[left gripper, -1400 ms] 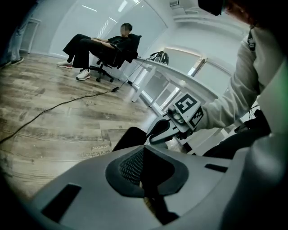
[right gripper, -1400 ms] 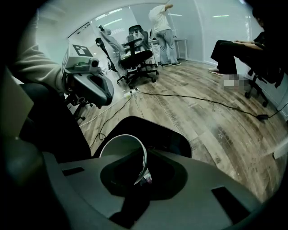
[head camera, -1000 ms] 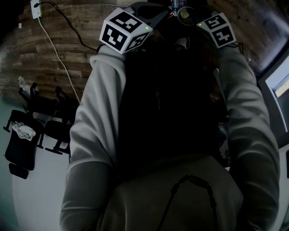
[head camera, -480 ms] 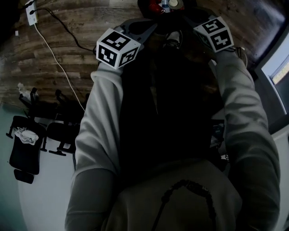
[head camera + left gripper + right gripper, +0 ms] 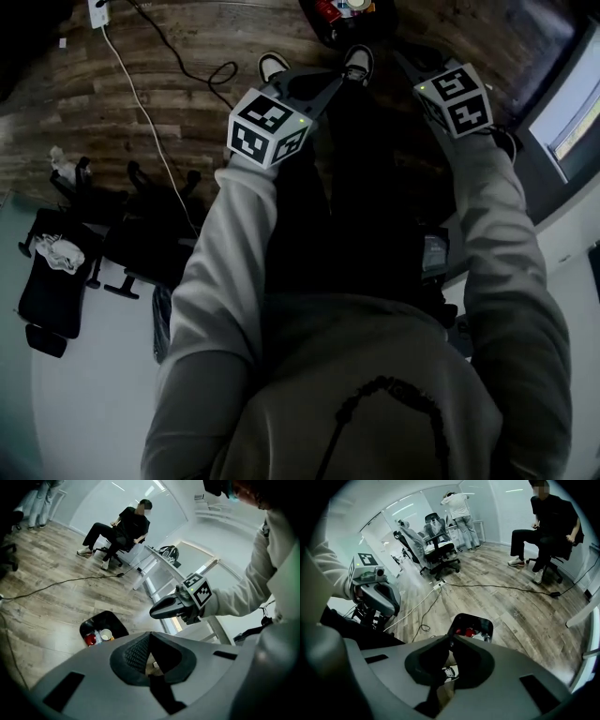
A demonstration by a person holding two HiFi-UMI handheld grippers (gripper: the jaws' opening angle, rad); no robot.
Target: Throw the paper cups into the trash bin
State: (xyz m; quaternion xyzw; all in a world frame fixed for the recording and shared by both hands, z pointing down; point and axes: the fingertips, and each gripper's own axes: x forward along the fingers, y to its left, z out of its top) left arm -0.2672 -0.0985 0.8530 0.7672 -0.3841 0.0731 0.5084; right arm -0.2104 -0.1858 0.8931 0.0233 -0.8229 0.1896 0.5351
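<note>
**A:** How is the floor (image 5: 525,606) around the trash bin (image 5: 472,627) looking?
**B:** It's showing as matt wood planks with grey-brown grain. The bin is looking like smooth black plastic.
**A:** And inside the bin?
**B:** A paper cup (image 5: 106,634) is lying there, white and matt.
**A:** The left gripper (image 5: 148,637)?
**B:** Its shell is reading as smooth, matt grey plastic, and its pads (image 5: 135,652) are showing rough, ribbed black.

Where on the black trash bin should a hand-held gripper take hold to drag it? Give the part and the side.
Probably the rim of the trash bin, from above. It stands upright on the floor with its mouth open upward, so one jaw can go inside the wall and one outside. Choose a stretch away from the paper cup inside.
</note>
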